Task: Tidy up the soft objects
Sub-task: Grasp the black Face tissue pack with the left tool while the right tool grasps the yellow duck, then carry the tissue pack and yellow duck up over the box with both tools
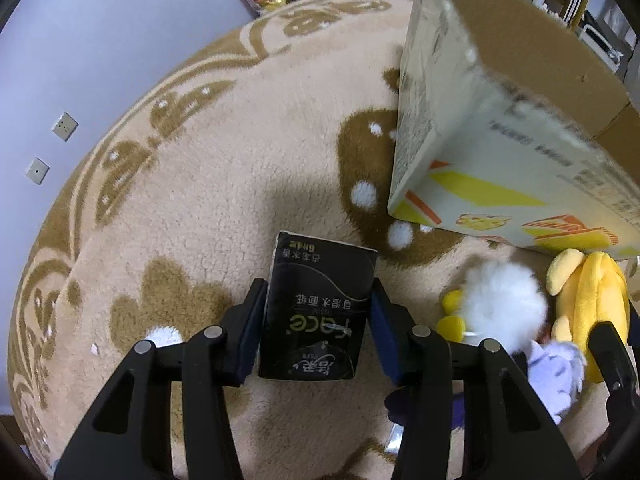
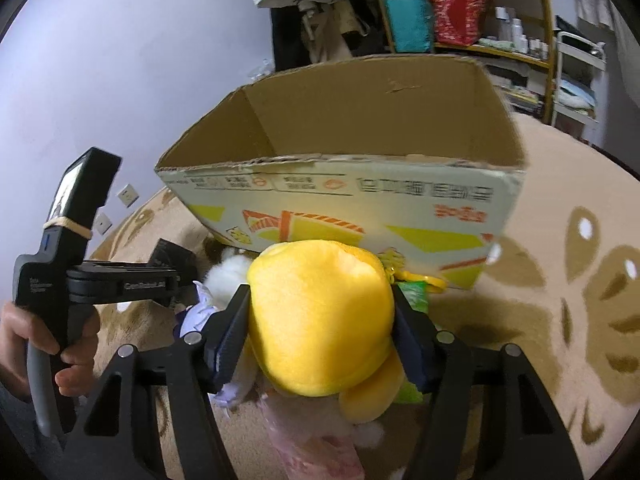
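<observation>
My left gripper [image 1: 318, 300] is shut on a black tissue pack [image 1: 316, 308] and holds it over the beige rug [image 1: 200, 200]. My right gripper [image 2: 320, 304] is shut on a yellow plush toy [image 2: 320, 316], just in front of the open cardboard box [image 2: 340, 184]. The box also shows in the left wrist view [image 1: 500, 128] at the upper right. The yellow plush [image 1: 588, 300] and a white fluffy toy [image 1: 500, 304] lie to the right of the tissue pack. The left gripper's body [image 2: 72, 264] and the hand holding it appear at the left of the right wrist view.
A pale purple-and-white soft item [image 1: 556, 372] and a pink pack [image 2: 320, 452] lie in the pile below the plush. A green packet [image 2: 414, 296] sits by the box. Cluttered shelves [image 2: 480, 20] stand behind the box. A wall with sockets [image 1: 64, 126] borders the rug at left.
</observation>
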Demonstrator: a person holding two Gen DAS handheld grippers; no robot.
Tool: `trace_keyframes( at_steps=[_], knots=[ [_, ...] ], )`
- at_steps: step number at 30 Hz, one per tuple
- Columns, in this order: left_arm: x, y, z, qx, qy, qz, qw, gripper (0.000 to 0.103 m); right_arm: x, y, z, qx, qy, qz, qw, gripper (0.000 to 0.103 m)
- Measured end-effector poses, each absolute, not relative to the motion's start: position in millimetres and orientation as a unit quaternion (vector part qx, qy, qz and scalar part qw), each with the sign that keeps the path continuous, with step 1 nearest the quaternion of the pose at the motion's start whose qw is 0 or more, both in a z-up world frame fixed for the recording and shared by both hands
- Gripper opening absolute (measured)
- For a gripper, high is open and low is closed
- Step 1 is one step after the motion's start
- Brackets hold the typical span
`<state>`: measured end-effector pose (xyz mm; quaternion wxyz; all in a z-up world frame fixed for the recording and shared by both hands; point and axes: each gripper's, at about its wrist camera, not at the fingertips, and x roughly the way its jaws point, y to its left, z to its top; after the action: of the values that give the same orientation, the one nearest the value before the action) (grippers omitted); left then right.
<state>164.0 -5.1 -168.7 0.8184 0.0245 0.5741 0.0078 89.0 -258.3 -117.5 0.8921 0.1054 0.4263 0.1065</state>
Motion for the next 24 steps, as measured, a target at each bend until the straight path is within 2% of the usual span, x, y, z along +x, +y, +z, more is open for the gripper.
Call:
trace_keyframes(
  at_steps=[10, 24],
  knots=[
    [130, -11, -122, 0.028, 0.522, -0.014, 0.852, 0.047, 63, -269, -94, 0.100, 0.419, 0.054, 0.901, 0.067],
    [88, -14, -47, 0.034, 0.387, -0.014, 0.921, 0.047, 20, -292, -30, 0.143, 0.309, 0.058, 0.939, 0.066]
  ],
)
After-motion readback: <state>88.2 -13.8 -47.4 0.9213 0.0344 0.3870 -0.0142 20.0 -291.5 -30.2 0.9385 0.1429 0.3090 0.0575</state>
